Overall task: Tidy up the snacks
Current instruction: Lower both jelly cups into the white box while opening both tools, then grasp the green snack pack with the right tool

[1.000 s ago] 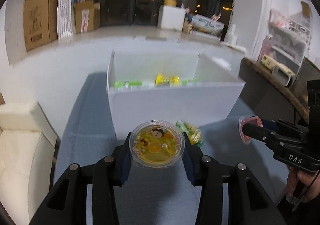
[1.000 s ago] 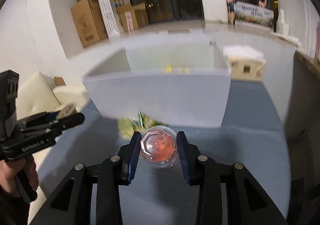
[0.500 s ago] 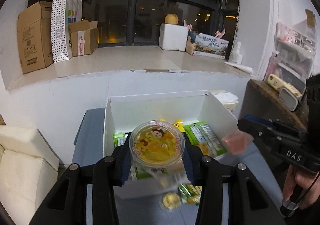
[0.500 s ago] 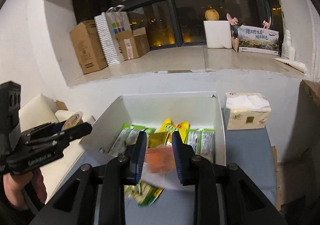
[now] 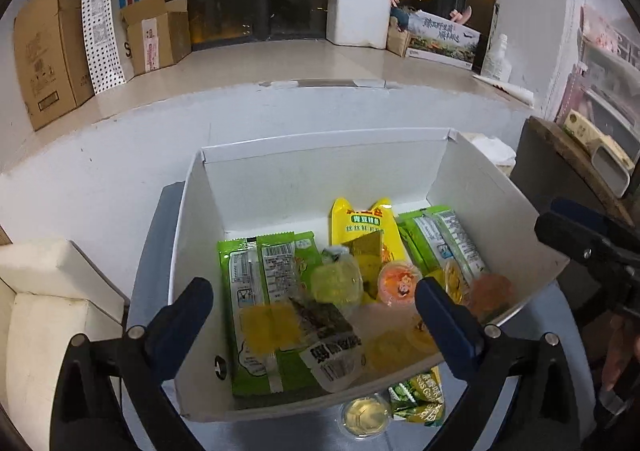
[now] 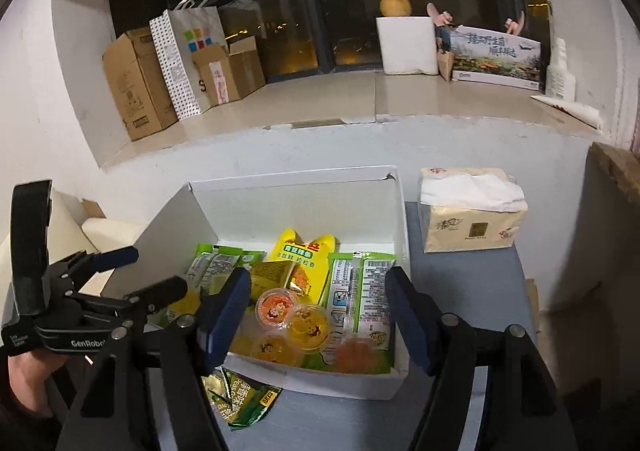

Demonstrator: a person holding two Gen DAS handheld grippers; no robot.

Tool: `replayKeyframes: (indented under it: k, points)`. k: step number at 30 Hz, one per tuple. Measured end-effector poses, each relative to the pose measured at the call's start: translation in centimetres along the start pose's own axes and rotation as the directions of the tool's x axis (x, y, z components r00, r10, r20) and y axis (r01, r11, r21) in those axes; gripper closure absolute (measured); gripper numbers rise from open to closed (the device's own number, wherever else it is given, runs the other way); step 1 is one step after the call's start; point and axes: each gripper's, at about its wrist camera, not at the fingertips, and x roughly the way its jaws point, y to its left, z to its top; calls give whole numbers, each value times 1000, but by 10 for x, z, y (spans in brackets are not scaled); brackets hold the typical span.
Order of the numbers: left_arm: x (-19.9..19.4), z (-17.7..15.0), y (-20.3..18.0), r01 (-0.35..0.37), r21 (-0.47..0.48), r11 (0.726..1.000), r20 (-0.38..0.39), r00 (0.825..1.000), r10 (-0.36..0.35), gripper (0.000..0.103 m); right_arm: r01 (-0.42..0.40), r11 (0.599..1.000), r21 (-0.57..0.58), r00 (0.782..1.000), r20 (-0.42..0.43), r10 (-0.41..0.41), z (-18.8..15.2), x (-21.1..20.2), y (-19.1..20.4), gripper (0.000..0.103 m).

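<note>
Hovering over box | left gripper jaws just opened wide, released; yellow cup blurred among packets | right gripper just opened, released; red cup inside box

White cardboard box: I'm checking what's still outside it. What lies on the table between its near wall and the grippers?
In both wrist views, a green snack packet; the left wrist view also shows a small yellow jelly cup beside it.

We count green packets, a yellow pouch and jelly cups lying in the white box; one cup and one packet lie outside.
</note>
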Motion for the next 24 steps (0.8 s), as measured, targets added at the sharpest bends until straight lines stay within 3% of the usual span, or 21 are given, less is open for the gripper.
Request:
replayKeyframes:
  k: [7,9,16,24]
  points:
    - [-15,-4,1,-12,0,1000,12,1000,12,0,-14,1000,5,1000,-13,14,-7,-4,5,12]
    - [-26,-8,0,-16,-1,1000,27,1000,16,0,-22,1000,12,1000,-13,22,-12,-9,7,0]
    - [-72,-50,-4,-7,-21,1000,84,996,8,0,-48,998,-29,998,32,49,-59,-46,24,0]
    - [-94,-128,-15,-18,-56,998,71,997,22,0,-118,992,-48,990,-79,114,-132,-43,43,0]
